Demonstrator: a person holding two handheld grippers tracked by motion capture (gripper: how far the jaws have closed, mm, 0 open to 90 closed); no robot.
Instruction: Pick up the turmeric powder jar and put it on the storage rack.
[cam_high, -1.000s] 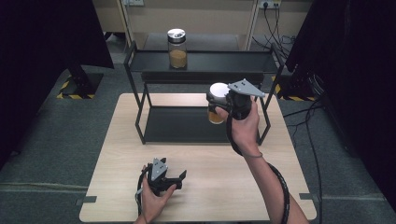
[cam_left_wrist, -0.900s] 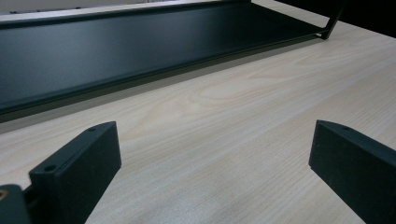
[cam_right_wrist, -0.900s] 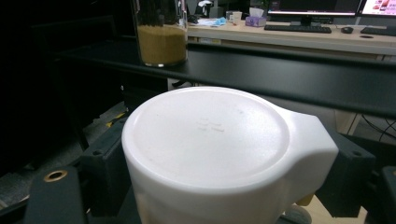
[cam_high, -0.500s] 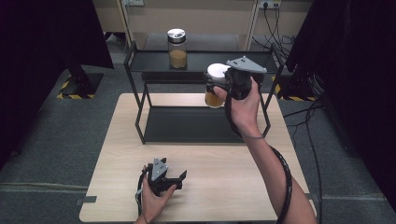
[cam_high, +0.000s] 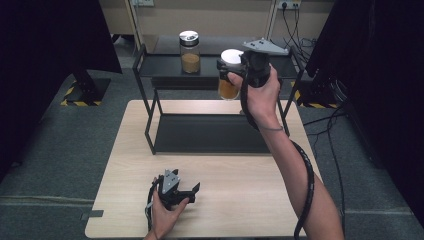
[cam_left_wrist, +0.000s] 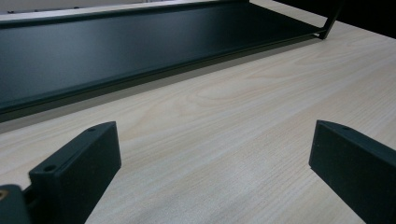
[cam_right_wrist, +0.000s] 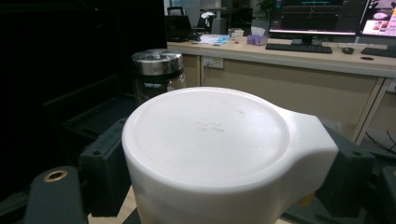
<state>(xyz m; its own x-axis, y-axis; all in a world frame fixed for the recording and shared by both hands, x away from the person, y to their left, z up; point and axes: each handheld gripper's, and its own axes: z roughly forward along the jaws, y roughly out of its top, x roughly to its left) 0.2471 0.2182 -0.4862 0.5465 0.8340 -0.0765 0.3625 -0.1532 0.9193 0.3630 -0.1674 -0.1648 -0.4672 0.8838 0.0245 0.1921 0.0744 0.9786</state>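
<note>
My right gripper (cam_high: 231, 70) is shut on a glass jar (cam_high: 228, 86) with a white lid (cam_right_wrist: 210, 135) and brown contents, held in the air level with the top shelf of the black rack (cam_high: 165, 75). In the right gripper view the white lid sits between both black jaws. A second jar (cam_high: 189, 52) with a silver lid (cam_right_wrist: 156, 60) and brown contents stands on the top shelf, left of the held jar. My left gripper (cam_high: 186, 191) rests on the table (cam_high: 250, 200) near its front edge, open and with nothing between its jaws.
The rack's lower tray (cam_left_wrist: 116, 51) lies on the table just beyond the left gripper. A black cable (cam_high: 307, 185) trails along the right forearm. Dark curtains flank the table, and a desk with monitors (cam_right_wrist: 322, 18) stands behind.
The right gripper has lifted the white-lidded jar from in front of the lower tray up to the height of the top shelf. The left gripper has stayed in place.
</note>
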